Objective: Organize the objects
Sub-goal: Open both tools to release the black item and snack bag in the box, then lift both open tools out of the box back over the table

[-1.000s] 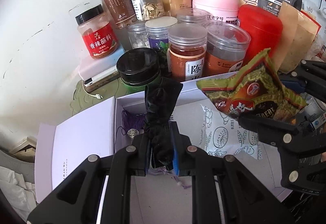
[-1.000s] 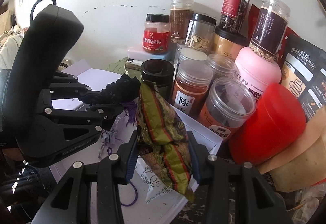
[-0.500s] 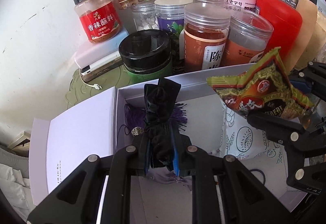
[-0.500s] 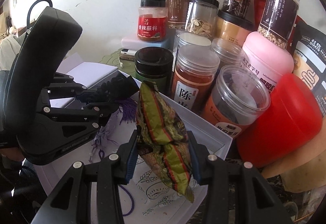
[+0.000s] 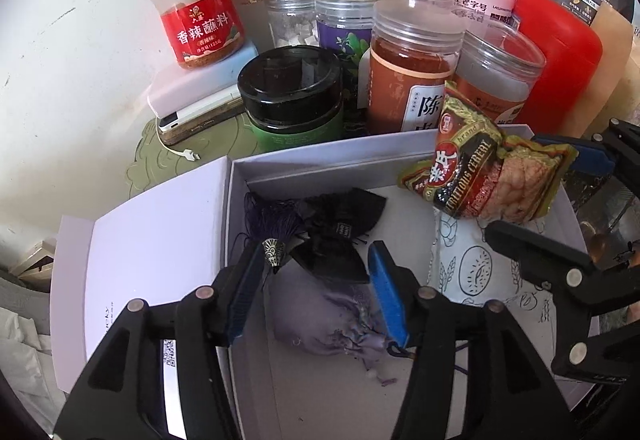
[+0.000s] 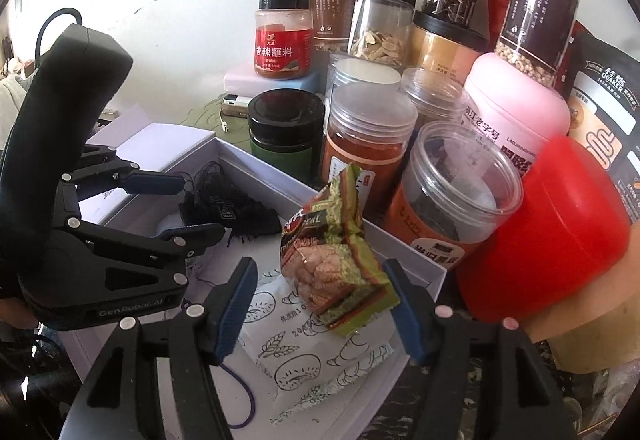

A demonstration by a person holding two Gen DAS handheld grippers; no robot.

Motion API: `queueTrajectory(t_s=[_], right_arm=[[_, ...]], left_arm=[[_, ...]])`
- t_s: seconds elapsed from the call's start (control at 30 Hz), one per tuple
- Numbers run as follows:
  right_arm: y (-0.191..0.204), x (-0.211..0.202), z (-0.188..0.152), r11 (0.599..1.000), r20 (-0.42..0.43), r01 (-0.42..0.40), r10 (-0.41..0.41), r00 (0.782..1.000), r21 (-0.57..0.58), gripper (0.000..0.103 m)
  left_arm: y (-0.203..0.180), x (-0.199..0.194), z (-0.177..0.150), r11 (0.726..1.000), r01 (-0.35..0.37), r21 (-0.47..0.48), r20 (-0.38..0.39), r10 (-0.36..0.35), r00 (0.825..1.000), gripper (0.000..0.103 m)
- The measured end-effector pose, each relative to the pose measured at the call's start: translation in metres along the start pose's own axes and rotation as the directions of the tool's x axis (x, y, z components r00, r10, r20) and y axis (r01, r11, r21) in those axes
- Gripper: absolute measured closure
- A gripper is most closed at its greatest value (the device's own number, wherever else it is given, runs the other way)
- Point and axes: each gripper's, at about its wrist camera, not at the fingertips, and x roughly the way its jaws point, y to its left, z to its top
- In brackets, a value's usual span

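Left gripper: the left gripper (image 5: 316,292) stands apart, its jaws have just been opening; the black drawstring cloth pouch (image 5: 340,232) lies loose between the blue pads (image 5: 386,300), not pressed, on the floor of the shallow white cardboard box (image 5: 340,170).

Right gripper: the right gripper (image 6: 320,304) is also spread, its jaws have just been opening; the green and red crinkled snack packet (image 6: 336,260) is between the pads, and I judge that they do not press it any more.

Packet place: it rests with its lower end on the white printed paper sachet (image 6: 296,364) in the box, near the far wall (it leans, not flat).

Doing the step well: lift both grippers straight back, so that no pad drags the pouch or tips the packet over the box rim toward the clear plastic jar with orange powder (image 6: 366,144).

Left view only: the pale purple satin pouch (image 5: 332,320) under the black one, and the open white lid (image 5: 156,252) beside the box.

Right view only: the packet's contact with the sachet, and the gap at both of its sides.
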Motion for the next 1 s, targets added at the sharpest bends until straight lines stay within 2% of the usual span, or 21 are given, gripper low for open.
queueTrajectory(t_s=[0.07, 0.17, 1.0], right_arm=[[0.000, -0.004, 0.000, 1.000, 0.004, 0.006, -0.006, 1.000, 0.000, 0.038], [0.001, -0.011, 0.000, 1.000, 0.012, 0.013, -0.013, 1.000, -0.005, 0.038], [0.006, -0.112, 0.008, 0.998, 0.130, 0.061, -0.060, 0.990, -0.002, 0.038]], left_arm=[[-0.002, -0.006, 0.000, 1.000, -0.028, 0.008, 0.012, 0.028, 1.000, 0.042], [-0.002, -0.014, 0.001, 0.999, -0.033, 0.008, 0.024, 0.033, 0.999, 0.041], [-0.010, -0.121, 0.003, 0.997, -0.075, -0.016, 0.140, 0.077, 0.987, 0.041]])
